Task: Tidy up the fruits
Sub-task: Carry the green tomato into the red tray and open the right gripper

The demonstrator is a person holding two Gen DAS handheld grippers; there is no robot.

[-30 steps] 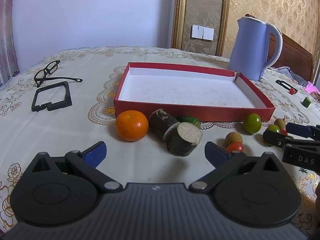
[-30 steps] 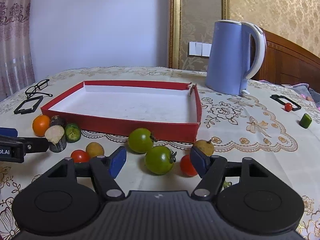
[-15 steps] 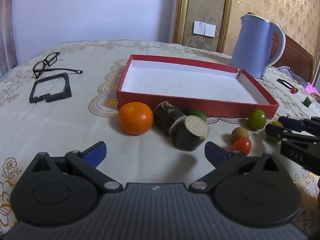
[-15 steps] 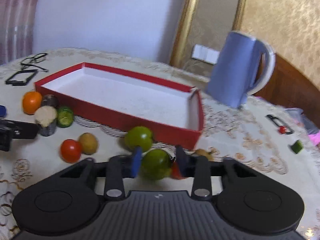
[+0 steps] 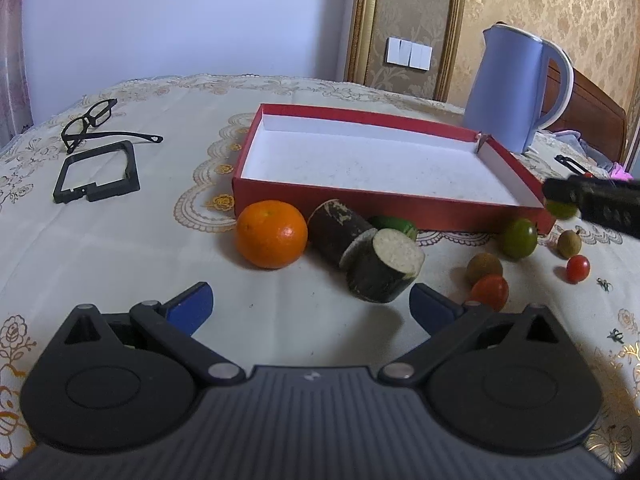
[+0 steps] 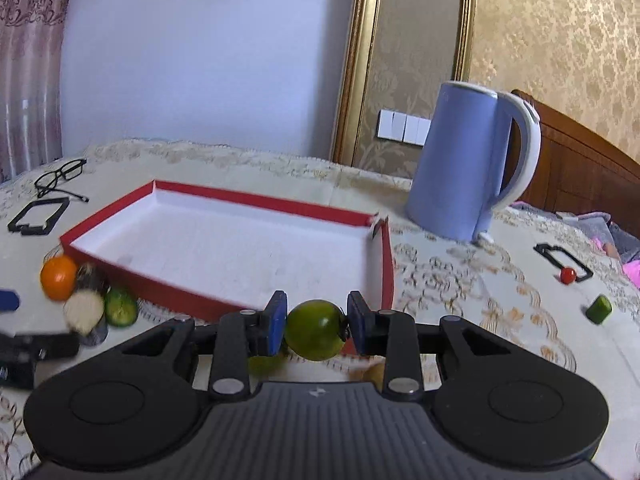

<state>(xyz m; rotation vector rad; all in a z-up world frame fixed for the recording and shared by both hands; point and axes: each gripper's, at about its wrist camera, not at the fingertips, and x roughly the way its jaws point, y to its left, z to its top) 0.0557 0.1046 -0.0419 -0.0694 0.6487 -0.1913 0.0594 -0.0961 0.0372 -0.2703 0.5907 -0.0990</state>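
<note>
My right gripper [image 6: 317, 324] is shut on a green tomato [image 6: 315, 329] and holds it above the near right corner of the red tray [image 6: 224, 304]. My left gripper [image 5: 310, 304] stands open over the tablecloth with nothing between its fingers. Just beyond it lie an orange [image 5: 272, 233], two dark cut cylinder pieces [image 5: 384, 266], and a green piece [image 5: 394, 224] behind them. To the right sit another green tomato [image 5: 519, 238], a brown fruit [image 5: 485, 267], a red tomato [image 5: 489, 291], a small brown fruit [image 5: 569, 243] and a cherry tomato [image 5: 577, 269]. The right gripper's black fingers [image 5: 592, 200] show at the right edge.
A blue kettle [image 6: 468, 160] stands behind the tray's right end. Glasses [image 5: 92, 122] and a black frame [image 5: 98, 178] lie at the left. At the far right lie a second black frame [image 6: 564, 258] with a cherry tomato [image 6: 567, 275] and a green piece [image 6: 598, 309].
My right gripper closed on the green tomato and lifted it off the cloth toward the tray. The left gripper stayed put and open.
</note>
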